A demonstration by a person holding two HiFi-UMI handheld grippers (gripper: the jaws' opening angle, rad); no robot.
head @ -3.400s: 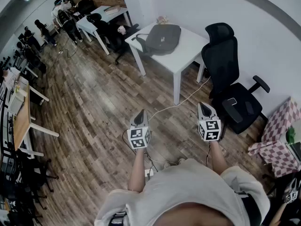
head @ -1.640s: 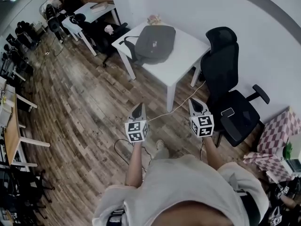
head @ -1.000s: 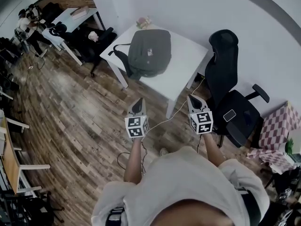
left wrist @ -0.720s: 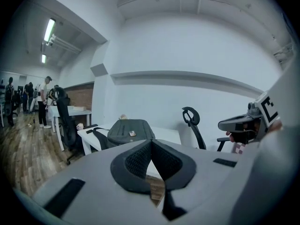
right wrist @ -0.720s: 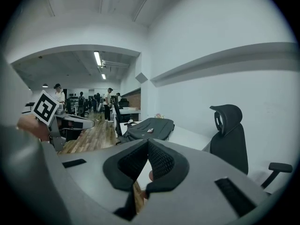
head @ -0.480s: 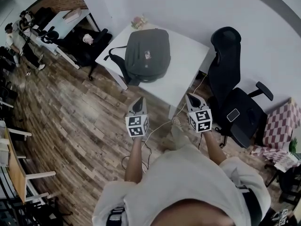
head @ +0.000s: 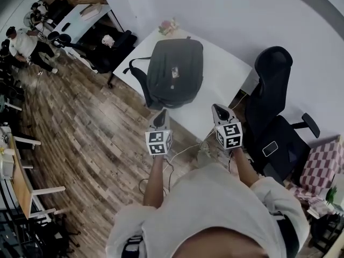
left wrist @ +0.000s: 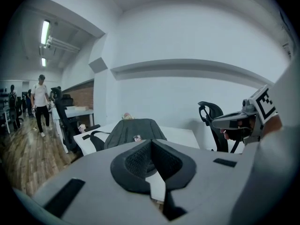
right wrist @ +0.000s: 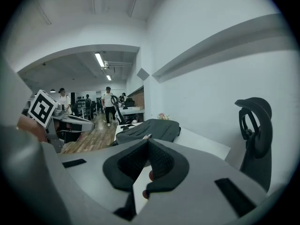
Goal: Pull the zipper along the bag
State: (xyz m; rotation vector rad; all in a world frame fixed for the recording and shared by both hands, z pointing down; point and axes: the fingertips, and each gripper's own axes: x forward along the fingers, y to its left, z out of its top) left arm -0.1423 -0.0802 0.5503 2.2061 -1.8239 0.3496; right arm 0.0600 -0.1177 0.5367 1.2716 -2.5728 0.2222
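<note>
A dark grey backpack (head: 174, 71) lies flat on a white table (head: 228, 82), its straps hanging over the left edge. My left gripper (head: 159, 114) hovers short of the table's near edge, shut, with nothing in it. My right gripper (head: 216, 108) is level with it over the table's near corner, also shut and empty. From the left gripper view the backpack (left wrist: 133, 130) lies ahead beyond the closed jaws. The right gripper view shows the backpack (right wrist: 150, 128) ahead and slightly left. No zipper pull can be made out.
A black office chair (head: 274, 106) stands right of the table. A small pale object (head: 168, 26) sits at the table's back edge. A cable (head: 180, 150) runs over the wooden floor. More desks, chairs and people (head: 21, 42) are at far left. A checkered cloth (head: 322, 160) is at right.
The person has walked up to the table, so the backpack and table are nearer and larger. Both grippers stay shut and held out in front.
</note>
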